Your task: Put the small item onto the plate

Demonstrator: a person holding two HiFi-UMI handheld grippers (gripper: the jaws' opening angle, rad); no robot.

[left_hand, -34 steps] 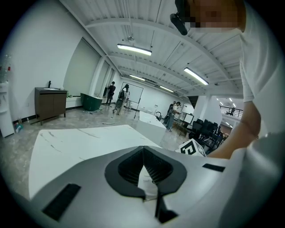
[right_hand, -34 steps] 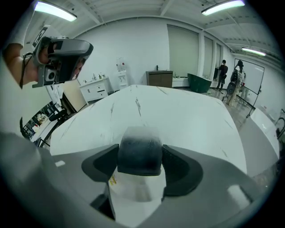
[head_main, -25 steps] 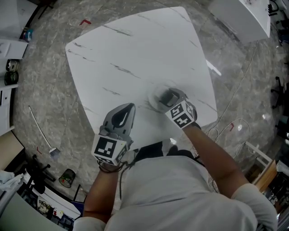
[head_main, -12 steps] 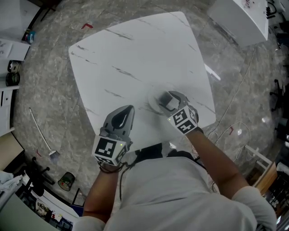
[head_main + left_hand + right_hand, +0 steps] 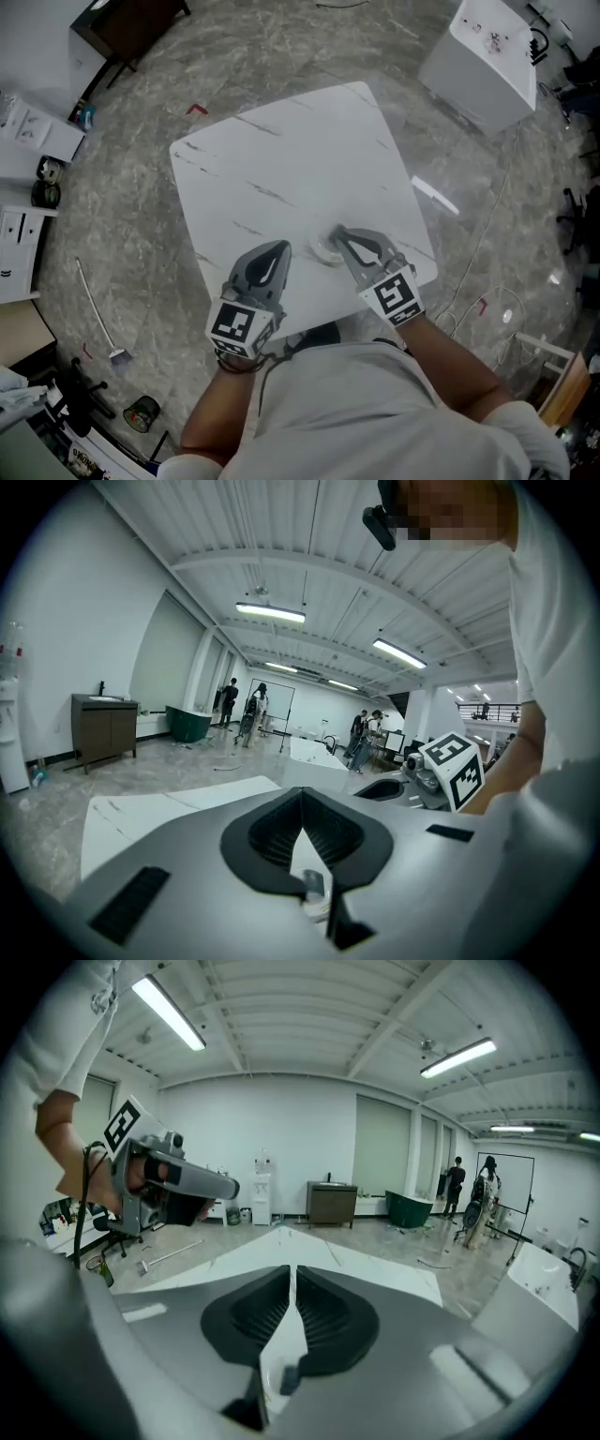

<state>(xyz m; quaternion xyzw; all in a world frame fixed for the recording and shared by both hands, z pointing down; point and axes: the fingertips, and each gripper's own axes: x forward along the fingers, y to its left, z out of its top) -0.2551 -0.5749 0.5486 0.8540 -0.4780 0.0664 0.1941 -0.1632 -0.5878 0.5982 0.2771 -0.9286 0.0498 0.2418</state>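
Observation:
A small white plate (image 5: 324,247) lies near the front edge of the white marble table (image 5: 281,159). Seen through the jaws in the left gripper view, a small grey item (image 5: 314,885) rests on the plate (image 5: 321,909). The right gripper view shows it as a dark little block (image 5: 289,1378). My right gripper (image 5: 339,232) sits just right of the plate and level above the table. Its jaws are closing to a thin slit (image 5: 292,1267) with nothing between them. The left gripper (image 5: 281,246) hovers left of the plate, shut and empty (image 5: 301,791).
A white box-like cabinet (image 5: 483,61) stands on the stone floor beyond the table's far right corner. Cables (image 5: 487,281) trail on the floor at the right. A long-handled broom (image 5: 94,300) lies at the left. Shelving (image 5: 28,187) lines the left edge.
The right gripper has drawn back from over the plate and its jaws have come together. The head view has pulled back, so the table looks smaller. The left gripper holds its place.

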